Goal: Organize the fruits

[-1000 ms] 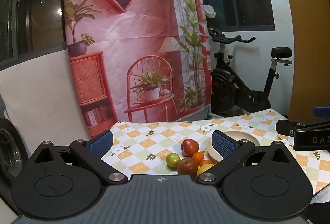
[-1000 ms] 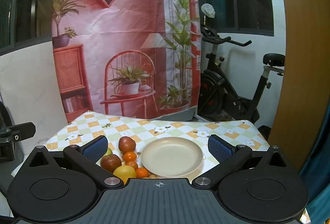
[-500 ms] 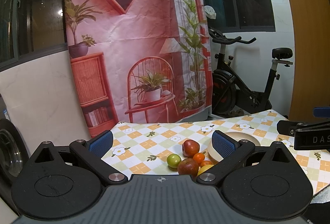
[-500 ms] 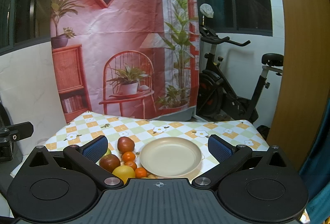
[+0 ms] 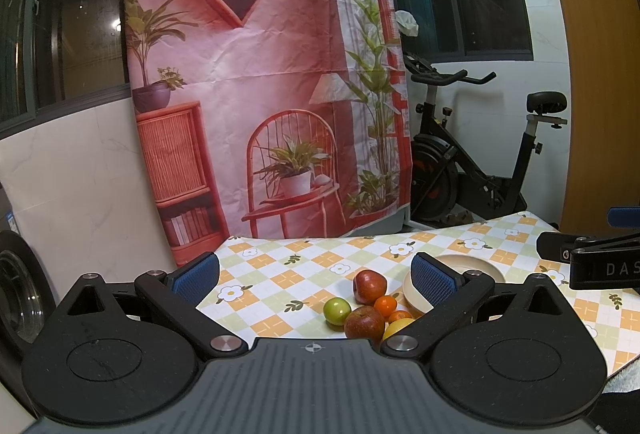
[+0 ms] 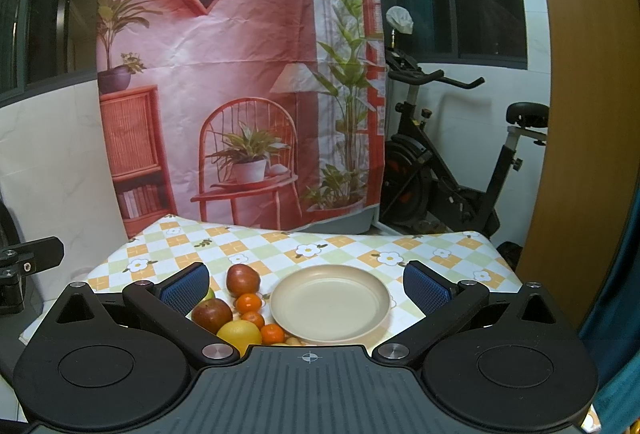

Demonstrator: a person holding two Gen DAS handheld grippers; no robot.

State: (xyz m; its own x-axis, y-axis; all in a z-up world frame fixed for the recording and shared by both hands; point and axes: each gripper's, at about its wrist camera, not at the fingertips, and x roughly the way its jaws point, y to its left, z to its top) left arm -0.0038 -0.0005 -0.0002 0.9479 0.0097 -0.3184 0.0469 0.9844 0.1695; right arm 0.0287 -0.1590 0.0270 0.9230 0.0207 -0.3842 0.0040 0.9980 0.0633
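A beige plate (image 6: 330, 307) lies empty on the checked tablecloth (image 6: 280, 246). Left of it lies a cluster of fruit: two red apples (image 6: 241, 279) (image 6: 211, 314), a yellow orange (image 6: 239, 334), small tangerines (image 6: 248, 303) and a green apple (image 5: 337, 310). In the left wrist view the red apples (image 5: 369, 281) (image 5: 364, 322) and plate (image 5: 472, 266) show too. My left gripper (image 5: 316, 276) is open and empty, above the table's near left. My right gripper (image 6: 306, 286) is open and empty, above the plate's near side.
A printed backdrop (image 6: 240, 74) hangs behind the table. An exercise bike (image 6: 452, 170) stands at the back right beside a wooden panel (image 6: 580, 114). The right gripper's body (image 5: 592, 262) shows at the right edge of the left wrist view.
Both grippers have drifted only slightly; the fruit and plate sit a little lower in the views. Nothing was grasped or released.
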